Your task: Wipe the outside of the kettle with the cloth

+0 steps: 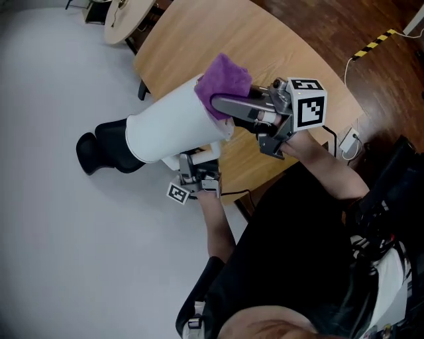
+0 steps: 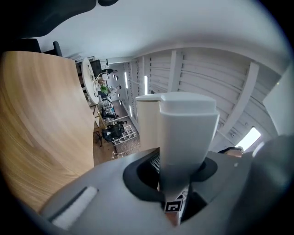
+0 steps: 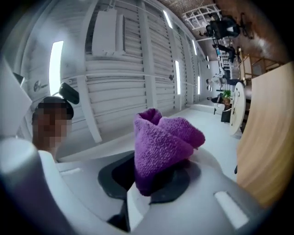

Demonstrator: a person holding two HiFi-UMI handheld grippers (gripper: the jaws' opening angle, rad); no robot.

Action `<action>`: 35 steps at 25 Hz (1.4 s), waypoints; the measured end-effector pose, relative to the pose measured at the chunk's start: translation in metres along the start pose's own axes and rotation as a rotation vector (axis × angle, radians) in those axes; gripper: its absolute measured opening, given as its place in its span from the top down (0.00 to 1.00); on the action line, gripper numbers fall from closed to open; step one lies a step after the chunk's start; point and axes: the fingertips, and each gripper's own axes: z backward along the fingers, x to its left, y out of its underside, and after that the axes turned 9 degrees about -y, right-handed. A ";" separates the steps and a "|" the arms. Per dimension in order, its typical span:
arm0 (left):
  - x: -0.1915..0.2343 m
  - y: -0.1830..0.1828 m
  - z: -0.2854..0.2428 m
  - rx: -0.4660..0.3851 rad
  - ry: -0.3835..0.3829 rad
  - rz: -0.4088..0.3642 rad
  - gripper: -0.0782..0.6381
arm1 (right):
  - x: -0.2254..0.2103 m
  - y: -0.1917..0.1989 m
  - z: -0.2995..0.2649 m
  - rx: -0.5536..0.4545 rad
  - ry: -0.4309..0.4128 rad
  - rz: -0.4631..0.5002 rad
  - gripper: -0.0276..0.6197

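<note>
One white cylindrical kettle [image 1: 165, 129]. One purple terry cloth [image 1: 228, 78]. Two grey claws: left claw [image 1: 194, 164], right claw [image 1: 224, 106]. Two round light-wood tabletops: big tabletop [image 1: 285, 46], small tabletop [image 1: 129, 23].

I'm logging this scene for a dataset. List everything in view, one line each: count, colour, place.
kettle: one, white body with a black end, lifted and tipped on its side in front of the table
cloth: one, purple, at the kettle's right end
table: one, light wood, curved edge, behind the kettle
second table: one, pale wood, top left of the head view
striped tape: one strip, yellow and black, top right
left gripper: one, grey, under the kettle, closed on its white handle
right gripper: one, dark grey with a marker cube, closed on the cloth
</note>
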 end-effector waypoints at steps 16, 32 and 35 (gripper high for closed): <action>-0.021 -0.040 0.011 -0.137 0.163 0.061 0.25 | 0.022 0.056 -0.025 0.233 -0.129 0.275 0.88; -0.045 -0.015 0.033 -0.159 0.233 0.061 0.26 | -0.013 0.031 -0.036 0.370 0.139 0.524 0.88; -0.041 -0.016 0.037 -0.158 0.224 0.063 0.26 | 0.020 0.020 -0.047 0.326 0.040 0.585 0.88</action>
